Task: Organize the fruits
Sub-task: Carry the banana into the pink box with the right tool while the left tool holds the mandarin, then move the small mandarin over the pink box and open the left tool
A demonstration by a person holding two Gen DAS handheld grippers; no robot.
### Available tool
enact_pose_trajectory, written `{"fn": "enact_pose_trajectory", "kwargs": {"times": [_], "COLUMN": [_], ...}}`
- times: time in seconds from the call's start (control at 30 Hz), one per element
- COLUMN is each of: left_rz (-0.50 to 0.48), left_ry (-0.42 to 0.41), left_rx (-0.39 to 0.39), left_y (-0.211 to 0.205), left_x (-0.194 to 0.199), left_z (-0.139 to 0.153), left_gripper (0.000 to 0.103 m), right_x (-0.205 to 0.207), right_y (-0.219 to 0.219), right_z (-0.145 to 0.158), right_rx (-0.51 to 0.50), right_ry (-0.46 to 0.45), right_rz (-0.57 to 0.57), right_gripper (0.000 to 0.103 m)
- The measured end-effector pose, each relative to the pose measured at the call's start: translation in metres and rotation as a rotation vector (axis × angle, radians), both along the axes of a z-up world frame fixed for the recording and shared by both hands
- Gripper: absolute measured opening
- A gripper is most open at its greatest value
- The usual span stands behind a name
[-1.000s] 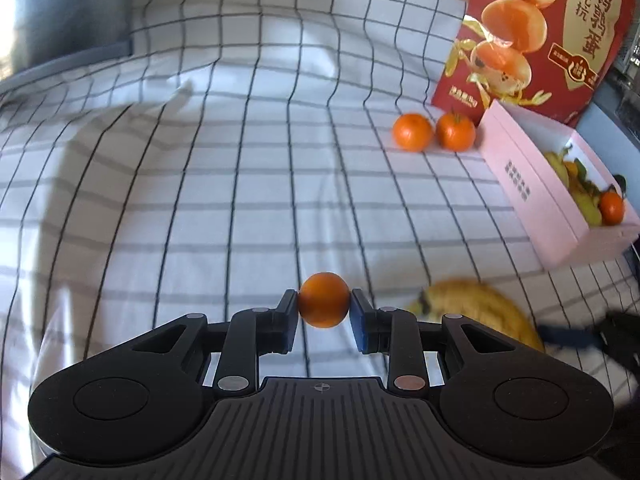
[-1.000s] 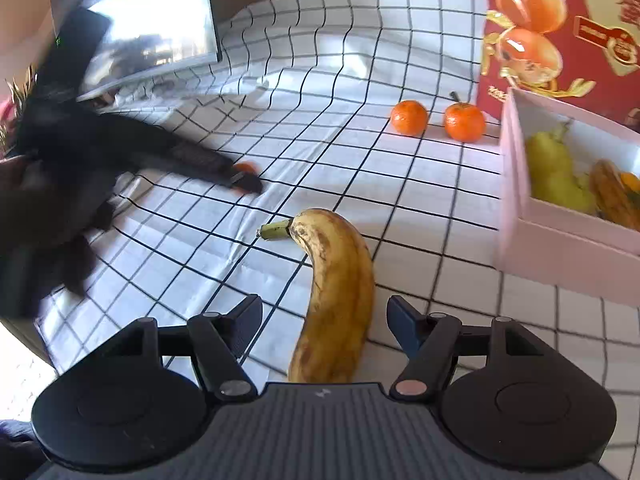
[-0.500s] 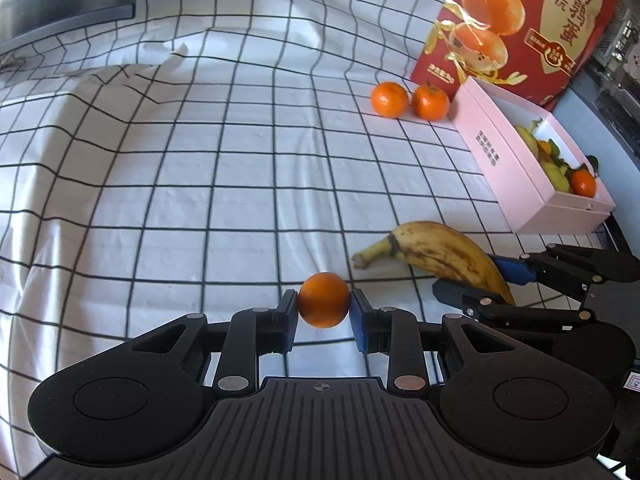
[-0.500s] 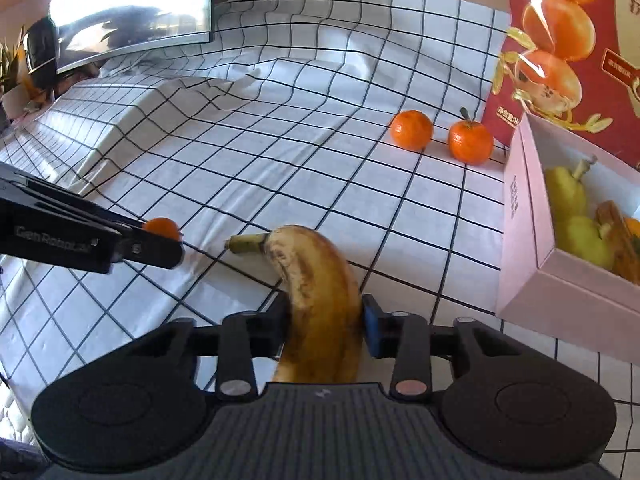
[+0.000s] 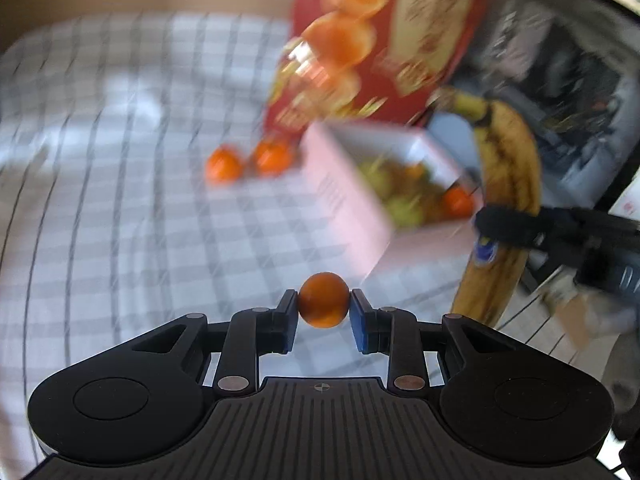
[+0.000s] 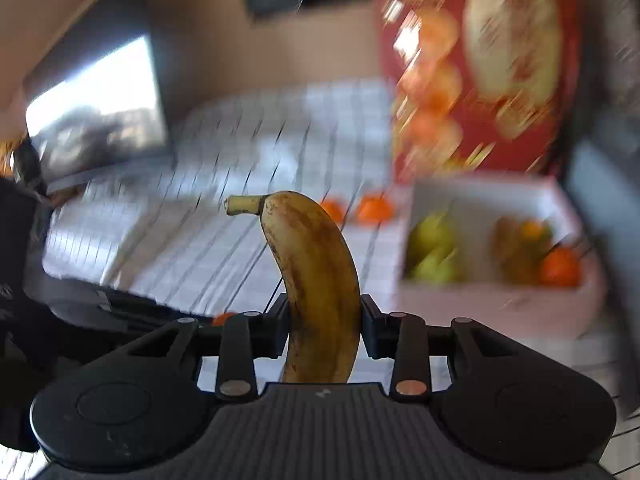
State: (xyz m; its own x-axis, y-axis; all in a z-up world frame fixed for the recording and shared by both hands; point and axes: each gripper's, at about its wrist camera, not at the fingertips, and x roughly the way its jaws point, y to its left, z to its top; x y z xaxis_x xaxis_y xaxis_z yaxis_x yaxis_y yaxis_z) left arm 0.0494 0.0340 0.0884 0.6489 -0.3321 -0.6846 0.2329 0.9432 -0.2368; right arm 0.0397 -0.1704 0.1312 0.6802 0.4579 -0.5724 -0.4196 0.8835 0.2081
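— What has the left gripper (image 5: 324,314) got?

— A small round orange fruit (image 5: 323,300), pinched between its two blue-padded fingertips (image 5: 359,326). The jaws stand only partly closed, just as wide as the fruit, and both pads press on it. It hangs clear of the white cloth with the dark grid lines (image 5: 120,208).

— And the right gripper (image 6: 322,330)?

— Clamped on a long yellow banana with brown speckles (image 6: 316,276). The jaws grip it about the middle; the stem end (image 6: 242,205) points up toward eleven o'clock in its own camera, the lower end drops behind the gripper body. In the left camera the same banana (image 5: 506,168) stands nearly upright at about two o'clock, held off the cloth, the black fingers (image 5: 504,226) wrapped across it.

— Where does the fruit go?

— There's an open pale pink cardboard box (image 5: 352,216) at about one o'clock from the left gripper, standing on the cloth. Green pears (image 6: 432,252) lie in it, with an orange fruit (image 6: 560,268) at its near right corner. Everything there is smeared by blur, so I can't tell more.

— Anything loose?

— Two small oranges (image 5: 248,162) side by side on the cloth, just beside the box's far left corner, at eleven o'clock from the left gripper. Behind them stands a tall red printed carton (image 5: 380,40) with pictures of orange halves.
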Motion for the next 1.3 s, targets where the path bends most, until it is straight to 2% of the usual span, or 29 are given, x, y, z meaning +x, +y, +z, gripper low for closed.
{"fn": "enact_pose_trajectory", "kwargs": {"times": [0.13,0.2,0.3,0.5,0.57,0.63,0.77,1.1,1.17,1.3], "left_rz": [-0.053,-0.077,-0.1,-0.12,-0.105,-0.074,-0.015,0.028,0.027,0.015], "left_ry": [-0.056,-0.067,-0.071,-0.076,-0.067,-0.044,-0.005,0.044,0.053,0.068], "left_rx": [-0.02,-0.028,-0.046,-0.038,-0.029,-0.029,-0.03,-0.03,-0.03,-0.029], "left_y": [-0.02,-0.028,-0.037,-0.034,-0.027,-0.016,0.003,0.023,0.024,0.02], "left_x": [0.015,0.021,0.03,0.029,0.029,0.028,0.029,0.033,0.034,0.039], "left_z": [0.02,0.024,0.028,0.027,0.024,0.019,0.008,-0.003,-0.006,-0.011], "left_gripper": [0.032,0.032,0.032,0.032,0.032,0.032,0.032,0.032,0.032,0.032], "right_x": [0.022,0.038,0.068,0.137,0.157,0.169,0.194,0.219,0.22,0.217], "right_y": [-0.037,-0.05,-0.062,-0.059,-0.054,-0.05,-0.044,-0.024,-0.024,-0.03], "right_z": [0.041,0.049,0.05,0.013,-0.006,-0.017,-0.036,-0.087,-0.092,-0.092], "right_rx": [-0.008,-0.026,-0.057,-0.129,-0.155,-0.172,-0.137,-0.177,-0.175,-0.14], "right_ry": [-0.08,-0.098,-0.078,0.069,0.133,0.142,0.227,0.356,0.383,0.374], "right_rz": [-0.095,-0.119,-0.147,-0.126,-0.109,-0.11,-0.113,-0.091,-0.085,-0.087], "right_gripper": [0.035,0.035,0.035,0.035,0.035,0.035,0.035,0.035,0.036,0.041]}}
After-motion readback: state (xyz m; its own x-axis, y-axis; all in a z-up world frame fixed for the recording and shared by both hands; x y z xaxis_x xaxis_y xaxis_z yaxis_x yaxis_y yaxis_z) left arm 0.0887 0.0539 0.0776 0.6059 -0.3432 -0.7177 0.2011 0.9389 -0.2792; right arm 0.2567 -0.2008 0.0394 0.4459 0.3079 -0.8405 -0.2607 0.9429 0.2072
